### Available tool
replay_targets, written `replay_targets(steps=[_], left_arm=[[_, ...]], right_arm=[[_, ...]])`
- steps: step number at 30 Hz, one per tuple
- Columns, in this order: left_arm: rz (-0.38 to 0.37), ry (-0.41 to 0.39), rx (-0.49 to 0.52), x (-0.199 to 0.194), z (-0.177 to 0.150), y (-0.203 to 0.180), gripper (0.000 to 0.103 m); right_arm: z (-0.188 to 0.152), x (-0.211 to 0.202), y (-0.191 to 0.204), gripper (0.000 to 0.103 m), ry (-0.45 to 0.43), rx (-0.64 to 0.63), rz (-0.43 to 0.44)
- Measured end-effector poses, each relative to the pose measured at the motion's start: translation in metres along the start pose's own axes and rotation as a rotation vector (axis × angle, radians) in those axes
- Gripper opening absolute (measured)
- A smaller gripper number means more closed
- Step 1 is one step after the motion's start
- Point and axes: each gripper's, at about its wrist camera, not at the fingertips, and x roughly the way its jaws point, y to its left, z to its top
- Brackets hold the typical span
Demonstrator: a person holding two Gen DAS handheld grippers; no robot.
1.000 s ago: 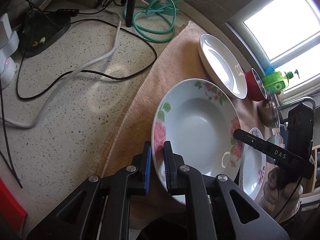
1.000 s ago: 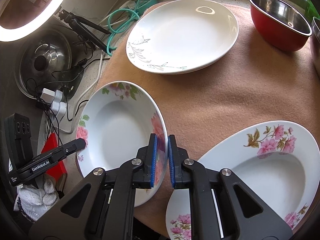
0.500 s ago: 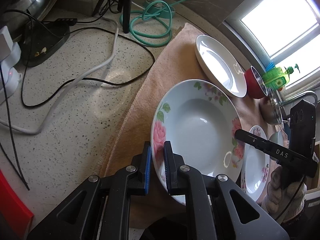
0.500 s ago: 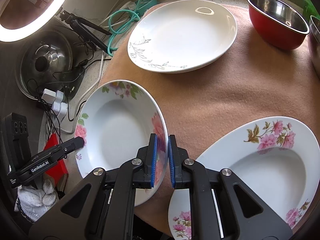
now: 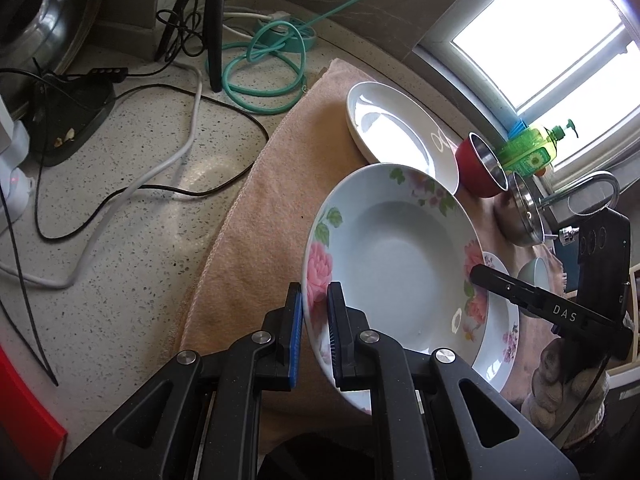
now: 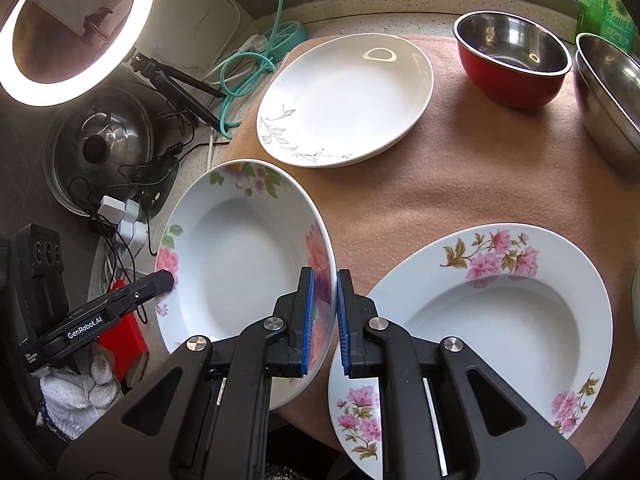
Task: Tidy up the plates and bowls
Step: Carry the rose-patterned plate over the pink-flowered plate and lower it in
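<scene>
While both grippers pinch opposite rims of the deep white floral-rimmed plate [image 6: 244,264], it hangs tilted above the tan cloth mat [image 6: 460,184], left gripper [image 5: 314,332] on one edge, right gripper [image 6: 324,312] on the other. A second, wider floral plate [image 6: 500,320] lies flat just beside and below, on the right gripper's side, likely the stacking spot. The held plate looks glossy, with pink roses and green leaves.
</scene>
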Motion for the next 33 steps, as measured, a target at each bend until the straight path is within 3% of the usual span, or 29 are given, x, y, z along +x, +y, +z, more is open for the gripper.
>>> replay_targets(steps=[33], left_arm=[[-0.117, 0.126, 0.217, 0.053, -0.025, -0.117, 0.01]], right_arm=[[-0.061, -0.082, -0.11, 0.011, -0.086, 0.215, -0.136]])
